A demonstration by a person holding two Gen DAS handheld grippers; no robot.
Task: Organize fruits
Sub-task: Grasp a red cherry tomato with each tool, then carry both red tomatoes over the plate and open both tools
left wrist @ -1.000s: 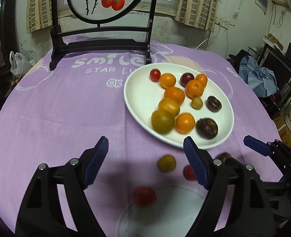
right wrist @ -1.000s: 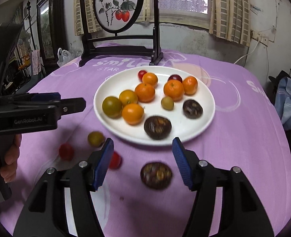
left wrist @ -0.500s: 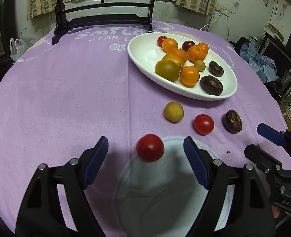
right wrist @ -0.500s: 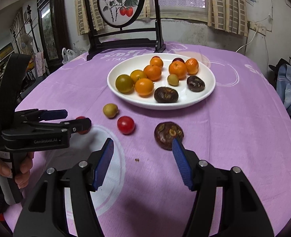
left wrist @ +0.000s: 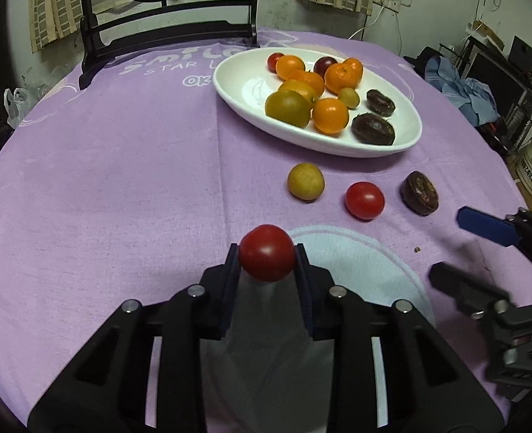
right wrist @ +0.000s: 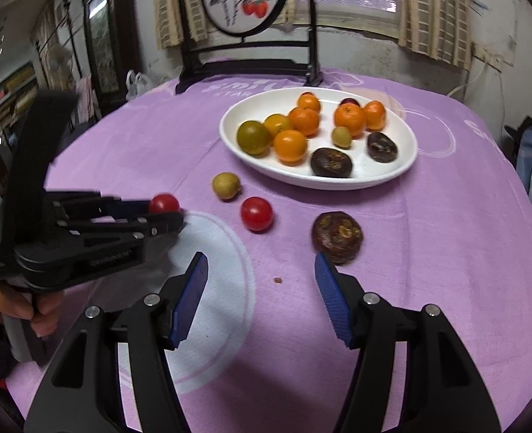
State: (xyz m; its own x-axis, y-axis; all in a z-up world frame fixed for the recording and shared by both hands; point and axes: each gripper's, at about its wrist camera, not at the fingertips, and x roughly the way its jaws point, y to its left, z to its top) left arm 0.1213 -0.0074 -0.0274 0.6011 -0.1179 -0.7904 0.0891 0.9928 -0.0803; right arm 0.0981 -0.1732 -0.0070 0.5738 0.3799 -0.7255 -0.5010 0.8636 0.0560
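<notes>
Centrally, the left gripper (left wrist: pixel 267 258) is clamped on a red tomato (left wrist: pixel 267 258), its two pads pressed against the fruit's sides above the pale circular print on the purple tablecloth (left wrist: pixel 121 166). From the right wrist view the same left gripper (right wrist: pixel 165 213) appears at left with the tomato (right wrist: pixel 163 203) at its tip. The right gripper (right wrist: pixel 260 297) stands wide apart, holding nothing, over the cloth. Three fruits lie loose on the cloth near the plate: a yellow-green fruit (left wrist: pixel 306 181), a second red tomato (left wrist: pixel 364 200) and a dark brown fruit (left wrist: pixel 420 192), set in a row, each apart from the next. The white plate (left wrist: pixel 237 83) beyond them carries oranges, a green-yellow fruit, small dark fruits and a small red one. A dark wooden screen stand (left wrist: pixel 165 32) rises at the far edge
</notes>
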